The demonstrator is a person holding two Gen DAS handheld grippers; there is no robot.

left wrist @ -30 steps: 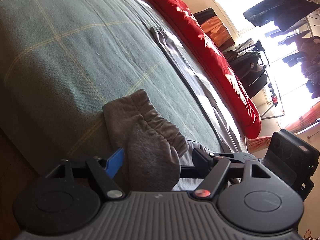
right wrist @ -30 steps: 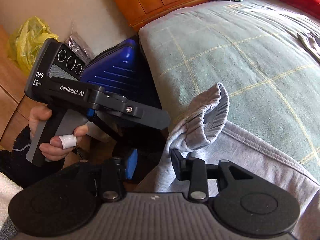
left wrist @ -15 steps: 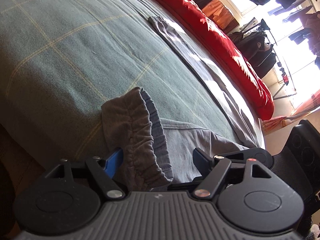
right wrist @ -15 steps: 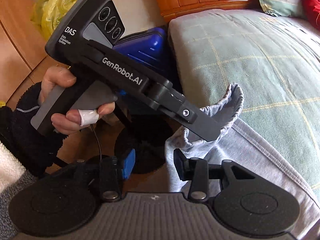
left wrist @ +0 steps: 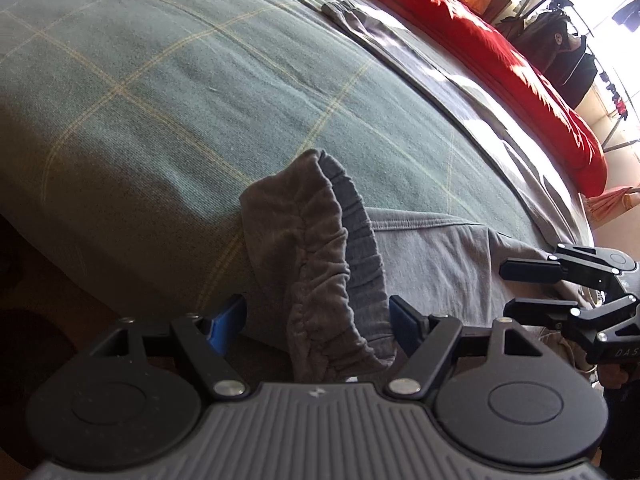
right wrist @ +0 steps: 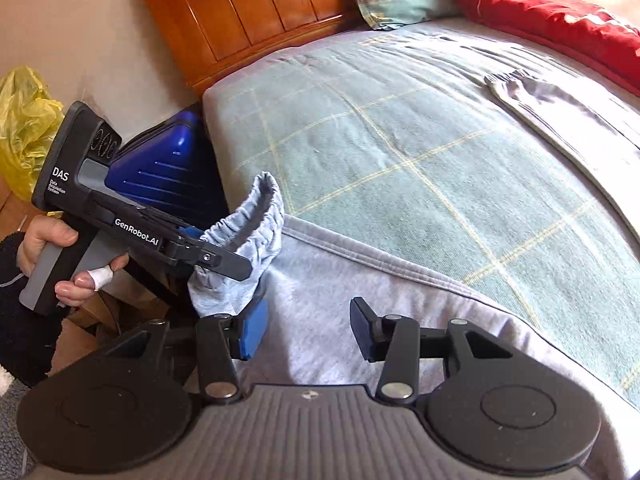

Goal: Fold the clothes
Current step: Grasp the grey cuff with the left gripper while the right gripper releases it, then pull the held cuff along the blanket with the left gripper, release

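Your left gripper (right wrist: 224,256), lettered "DAS" and "GenRobot.AI" at left of frame, has jaws spread around the grey cuff (right wrist: 256,216). Your right gripper (right wrist: 306,330) is opening, its jaws pinching nothing above the grey trousers (right wrist: 320,280).

Light grey cotton jogging trousers (right wrist: 360,280) with gathered elastic cuffs, spread across green checked bedspread. Near leg flat along bed's edge, its ribbed cuff (left wrist: 320,264) lifted and curled upright, opening agape. Far leg (right wrist: 560,108) stretched flat in sunlight toward the red quilt, cuff lying flat.

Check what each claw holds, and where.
Right claw, jaws opening, holds nothing. Left claw straddles the grey garment's raised elastic hem; one pad stands clear, so a grip cannot be told.
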